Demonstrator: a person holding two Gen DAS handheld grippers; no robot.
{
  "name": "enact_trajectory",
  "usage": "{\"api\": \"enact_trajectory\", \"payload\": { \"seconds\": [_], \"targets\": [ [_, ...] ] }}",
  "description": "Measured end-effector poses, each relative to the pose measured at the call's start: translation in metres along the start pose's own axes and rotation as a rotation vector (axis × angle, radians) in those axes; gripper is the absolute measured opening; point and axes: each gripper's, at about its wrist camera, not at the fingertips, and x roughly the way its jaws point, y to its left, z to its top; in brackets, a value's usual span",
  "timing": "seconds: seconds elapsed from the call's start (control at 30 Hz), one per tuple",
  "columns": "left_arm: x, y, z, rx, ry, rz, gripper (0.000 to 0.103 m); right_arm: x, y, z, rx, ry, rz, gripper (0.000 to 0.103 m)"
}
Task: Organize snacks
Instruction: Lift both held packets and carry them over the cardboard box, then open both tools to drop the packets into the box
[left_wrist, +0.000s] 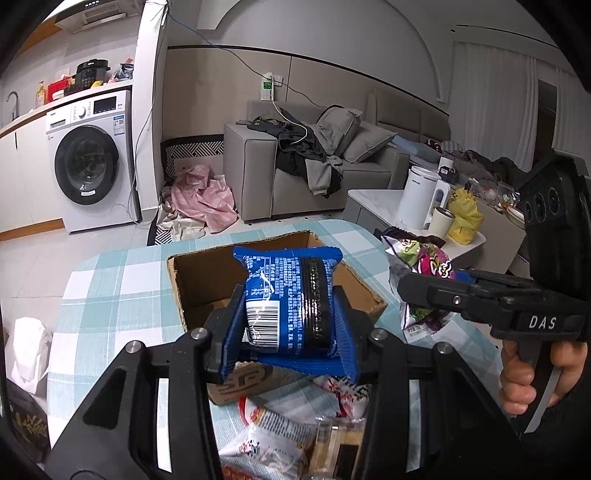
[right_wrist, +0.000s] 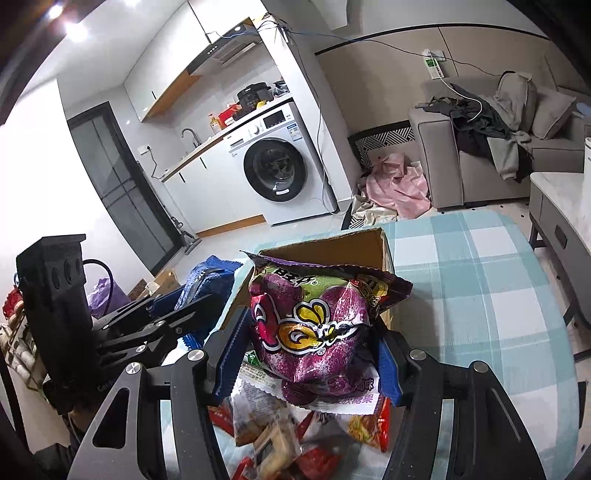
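My left gripper (left_wrist: 290, 317) is shut on a blue snack packet (left_wrist: 291, 295) and holds it above the open cardboard box (left_wrist: 192, 280) on the checked table. My right gripper (right_wrist: 310, 347) is shut on a purple snack bag (right_wrist: 314, 317), held just in front of the same box (right_wrist: 384, 243). In the left wrist view the purple bag (left_wrist: 424, 258) and the right gripper (left_wrist: 413, 288) show at the right of the box. In the right wrist view the blue packet (right_wrist: 207, 280) and the left gripper (right_wrist: 173, 317) show at the left.
Several loose snack packets (left_wrist: 273, 435) lie on the teal checked tablecloth (left_wrist: 110, 280) near me, also under the right gripper (right_wrist: 266, 424). A low white side table (left_wrist: 373, 195) with a kettle (left_wrist: 417, 195) stands to the right; sofa and washing machine behind.
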Motion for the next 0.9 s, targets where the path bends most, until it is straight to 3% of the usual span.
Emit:
{"api": "enact_trajectory", "payload": {
  "seconds": [0.4, 0.9],
  "targets": [
    [0.027, 0.005, 0.026, 0.014, -0.009, -0.005, 0.041, 0.012, -0.001, 0.019, 0.003, -0.005, -0.025, 0.062],
    [0.075, 0.036, 0.018, -0.033, 0.054, 0.004, 0.041, 0.053, -0.006, 0.027, 0.022, 0.042, -0.038, 0.062]
  ]
}}
